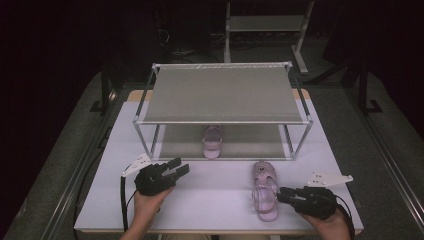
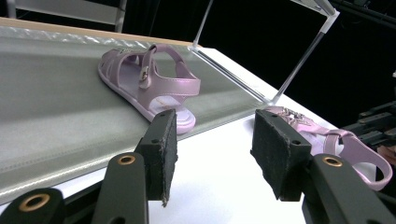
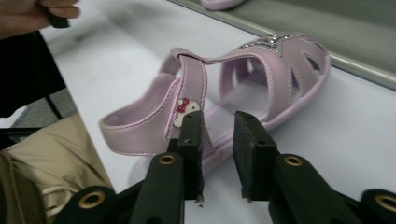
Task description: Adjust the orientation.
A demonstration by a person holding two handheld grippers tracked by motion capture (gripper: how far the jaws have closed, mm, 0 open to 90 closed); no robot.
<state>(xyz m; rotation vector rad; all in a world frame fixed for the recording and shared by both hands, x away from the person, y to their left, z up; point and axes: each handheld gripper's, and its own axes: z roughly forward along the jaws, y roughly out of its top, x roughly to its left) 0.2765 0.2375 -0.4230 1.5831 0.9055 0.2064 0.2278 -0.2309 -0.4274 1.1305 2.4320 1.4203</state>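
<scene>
A pink sandal (image 1: 265, 190) lies on the white table, toe toward the rack; in the right gripper view the sandal (image 3: 140, 126) shows a heel strap with a small cartoon charm. My right gripper (image 1: 280, 195) is at its right side, open a little, jaws right at the sole's edge and strap (image 3: 217, 126). A second pink sandal (image 1: 212, 141) rests on the rack's lower shelf (image 2: 46, 107), heel toward me. My left gripper (image 1: 181, 166) hovers open over the table left of centre, with nothing between its pads (image 2: 212, 154), pointing at that shelved sandal (image 2: 159, 84).
A two-tier metal-framed rack (image 1: 222, 92) with grey fabric shelves stands at the back half of the white table (image 1: 215, 195). Its front posts come down near both sandals. The top shelf is bare. Dark floor and another frame lie beyond.
</scene>
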